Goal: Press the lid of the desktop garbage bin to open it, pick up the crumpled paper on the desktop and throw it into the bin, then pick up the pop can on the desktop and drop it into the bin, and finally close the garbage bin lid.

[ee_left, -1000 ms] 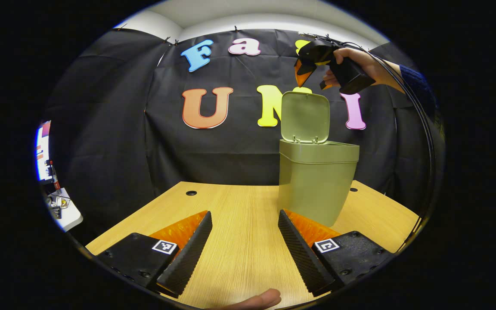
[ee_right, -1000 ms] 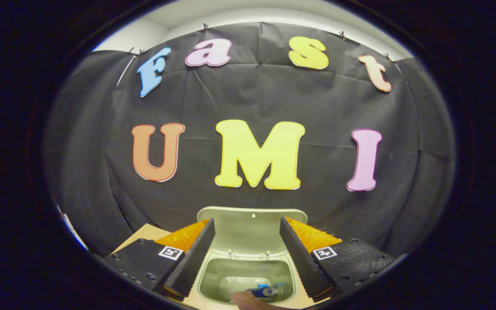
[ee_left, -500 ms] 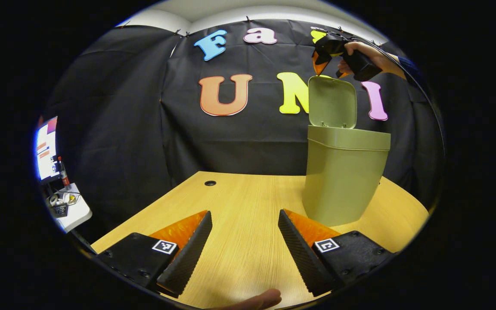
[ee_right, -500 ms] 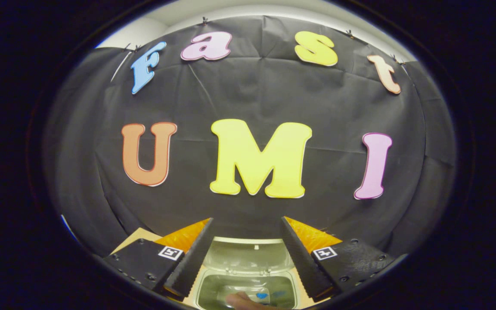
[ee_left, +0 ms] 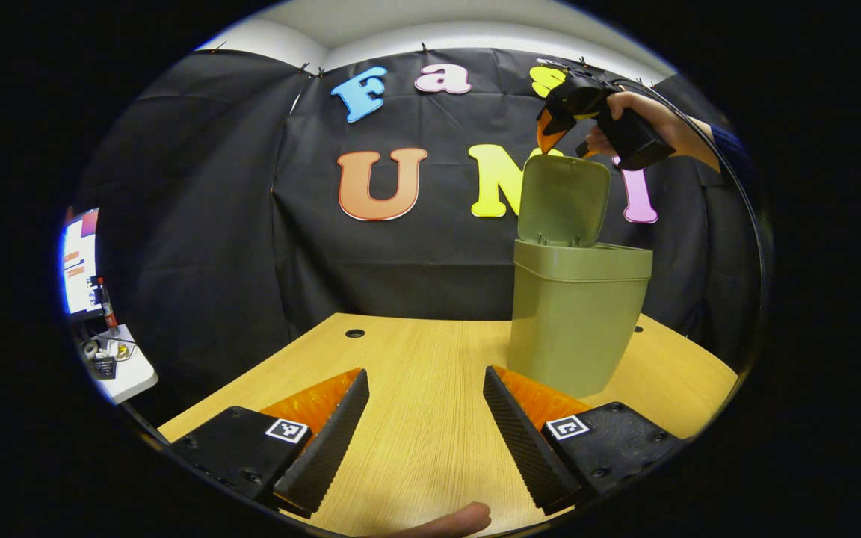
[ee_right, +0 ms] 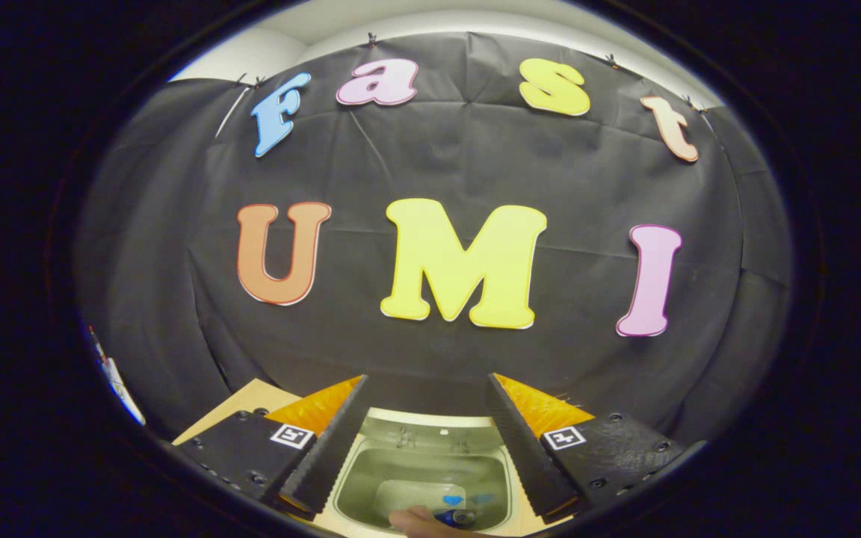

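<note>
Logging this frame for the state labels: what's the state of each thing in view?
bin lid: open, standing upright
garbage bin: upright on the table
pop can: inside the bin
left gripper: jaws open, empty, low over the table
right gripper: jaws open, empty, above the bin

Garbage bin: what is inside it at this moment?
In the right gripper view, the open garbage bin holds a pop can beside something pale on the bottom. A fingertip covers part of it, so the crumpled paper cannot be confirmed.

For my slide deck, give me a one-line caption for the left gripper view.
Right tongs poised above the open lid of the green bin on the wooden table.
</note>
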Motion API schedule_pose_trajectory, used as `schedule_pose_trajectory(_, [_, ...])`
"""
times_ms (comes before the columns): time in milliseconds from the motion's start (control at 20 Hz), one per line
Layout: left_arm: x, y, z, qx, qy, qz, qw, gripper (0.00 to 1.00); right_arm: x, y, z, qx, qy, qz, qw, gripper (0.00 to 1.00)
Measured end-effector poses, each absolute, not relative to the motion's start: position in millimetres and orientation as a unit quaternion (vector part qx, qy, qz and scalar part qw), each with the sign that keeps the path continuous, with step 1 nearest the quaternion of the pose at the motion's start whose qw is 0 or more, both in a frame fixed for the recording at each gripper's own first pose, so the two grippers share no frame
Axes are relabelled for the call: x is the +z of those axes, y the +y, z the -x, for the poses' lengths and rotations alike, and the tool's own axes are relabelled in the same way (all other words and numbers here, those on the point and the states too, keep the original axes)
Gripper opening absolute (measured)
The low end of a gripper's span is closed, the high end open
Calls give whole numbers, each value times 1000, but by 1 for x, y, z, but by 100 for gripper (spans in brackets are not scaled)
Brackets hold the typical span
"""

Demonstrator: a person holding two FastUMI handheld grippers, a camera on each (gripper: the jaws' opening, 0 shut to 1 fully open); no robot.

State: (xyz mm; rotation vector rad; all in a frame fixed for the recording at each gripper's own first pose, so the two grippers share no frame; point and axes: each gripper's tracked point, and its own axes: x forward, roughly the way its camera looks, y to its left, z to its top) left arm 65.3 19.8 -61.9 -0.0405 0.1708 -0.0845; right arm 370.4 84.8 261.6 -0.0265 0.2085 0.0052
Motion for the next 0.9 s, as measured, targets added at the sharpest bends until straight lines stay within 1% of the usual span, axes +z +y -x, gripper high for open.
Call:
schedule_pose_trajectory(50, [-55,19,-61,-44,77,20,996,99,258,84,-364,6,103,10,995,98])
schedule_pose_trajectory(100, [-49,19,-56,-45,68,19,996,99,252,86,-358,8,104,6,995,95])
schedule_pose_trajectory(250, [-34,24,-47,-37,44,7,998,99,227,85,-344,8,118,-7,993,95])
schedule_pose_trajectory(300, [-28,24,-44,-39,34,2,999,99,217,85,-340,8,127,-10,992,99])
schedule_pose_trajectory(350, [-24,24,-43,-41,27,4,999,99,207,86,-336,8,134,-11,991,93])
schedule_pose_trajectory(450, [-23,22,-39,-52,29,23,998,99,194,83,-331,7,134,-8,991,98])
schedule_pose_trajectory(500, [-22,21,-37,-57,30,32,997,99,185,80,-328,4,138,-4,990,95])
schedule_pose_trajectory(550, [-21,24,-38,-57,29,38,997,99,174,76,-327,2,143,-7,990,98])
schedule_pose_trajectory(650, [-22,32,-40,-45,29,36,998,99,156,74,-325,9,156,-15,988,98])
schedule_pose_trajectory(700, [-23,35,-41,-40,30,32,998,99,150,72,-324,10,161,-21,987,95])
schedule_pose_trajectory(750, [-24,35,-44,-38,31,31,998,99,144,71,-323,15,165,-26,986,98])
schedule_pose_trajectory(800, [-25,36,-45,-35,32,32,998,99,139,70,-322,20,165,-32,986,96])
schedule_pose_trajectory(900, [-27,36,-46,-33,32,29,999,99,132,65,-320,22,165,-43,985,95])
